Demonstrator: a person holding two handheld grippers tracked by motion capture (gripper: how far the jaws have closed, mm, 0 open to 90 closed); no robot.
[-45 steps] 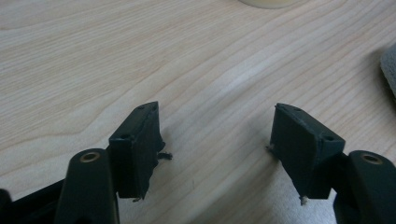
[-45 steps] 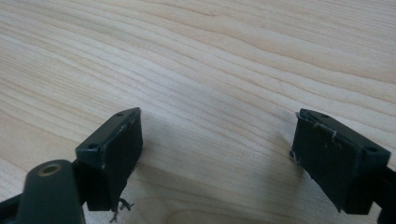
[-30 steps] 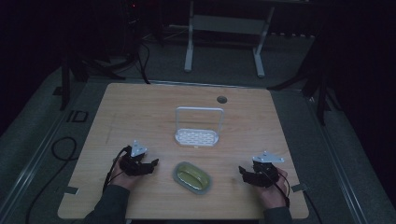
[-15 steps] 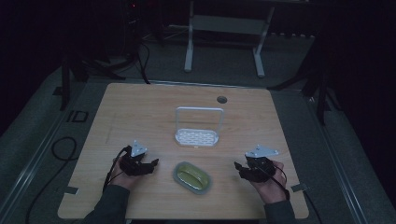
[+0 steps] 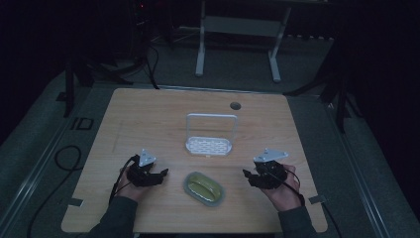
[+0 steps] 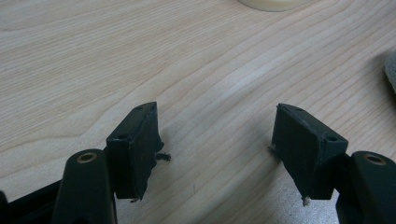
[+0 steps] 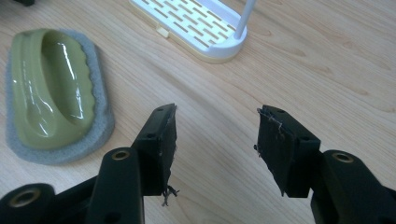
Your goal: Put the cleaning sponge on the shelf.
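High view: the right tool [image 5: 251, 177] has shifted inward from the surface's [image 5: 148, 114] right edge toward the green scrubber [image 5: 204, 188] since a second ago, its jaws having narrowed, nothing between them. The left tool [image 5: 159, 174] rests where it was, spread. Both hands come in from the near edge; the scrubber lies between them, the white rack [image 5: 209, 146] just behind.

Left gripper view: jaws wide over bare wood.

Right gripper view: jaws part-spread, empty; scrubber [image 7: 53, 93] ahead-left, rack [image 7: 191, 25] beyond, open wood between.
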